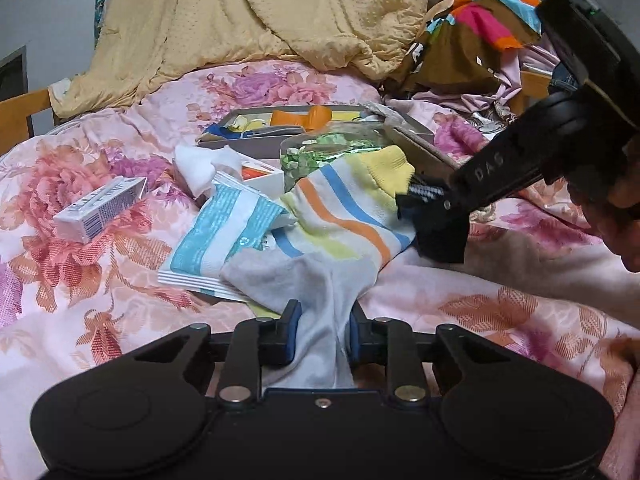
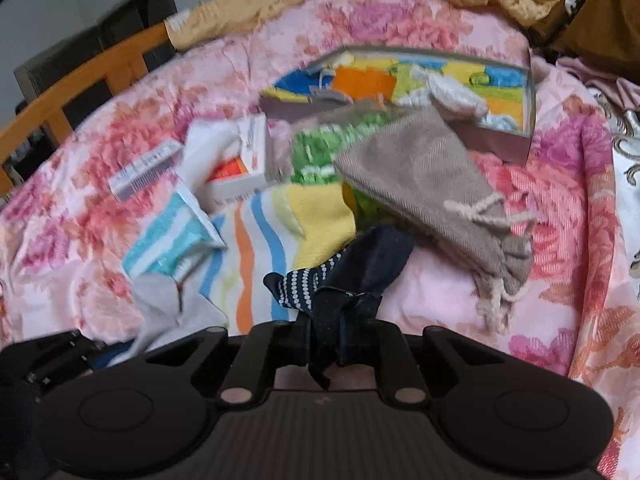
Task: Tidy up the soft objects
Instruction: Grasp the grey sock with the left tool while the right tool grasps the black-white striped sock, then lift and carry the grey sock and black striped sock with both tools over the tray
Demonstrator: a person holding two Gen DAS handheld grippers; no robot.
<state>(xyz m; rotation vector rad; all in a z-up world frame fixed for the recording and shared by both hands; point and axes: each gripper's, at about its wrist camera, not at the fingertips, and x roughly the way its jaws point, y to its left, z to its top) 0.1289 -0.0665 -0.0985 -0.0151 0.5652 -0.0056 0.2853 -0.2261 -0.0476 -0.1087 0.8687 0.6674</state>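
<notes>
Item: pale grey cotton sock with blue, orange and yellow stripes and a yellow toe (image 1: 340, 216), lying flat on the pink floral bedspread (image 1: 100, 312). Its long axis runs from the left gripper (image 1: 320, 332) diagonally away toward the right gripper (image 1: 430, 196). The plain grey cuff end is bunched between the left fingers (image 1: 290, 330), which are drawn narrow and pinch the cloth; the yellow toe lies at the far end, just beside the other tool's tip.

Item: dark navy sock with a white-dotted band (image 2: 340, 280), a small crumpled bundle. It is clamped between the closed fingers (image 2: 302, 332) of the right gripper (image 2: 340, 336), a loose flap hanging below them. It overlaps the striped sock's toe end.

Relation governing the next move, as a judgement: the two socks touch at the yellow toe, each held by a different hand, so drawing them apart along the striped sock's length would separate them.

Adjacent: teal-and-white soft packet (image 1: 216, 236), partly under the striped sock; beige drawstring cloth pouch (image 2: 436, 184); shallow grey tray of coloured items (image 2: 528, 120) further back; small white printed carton (image 1: 100, 208), well apart to the left.
</notes>
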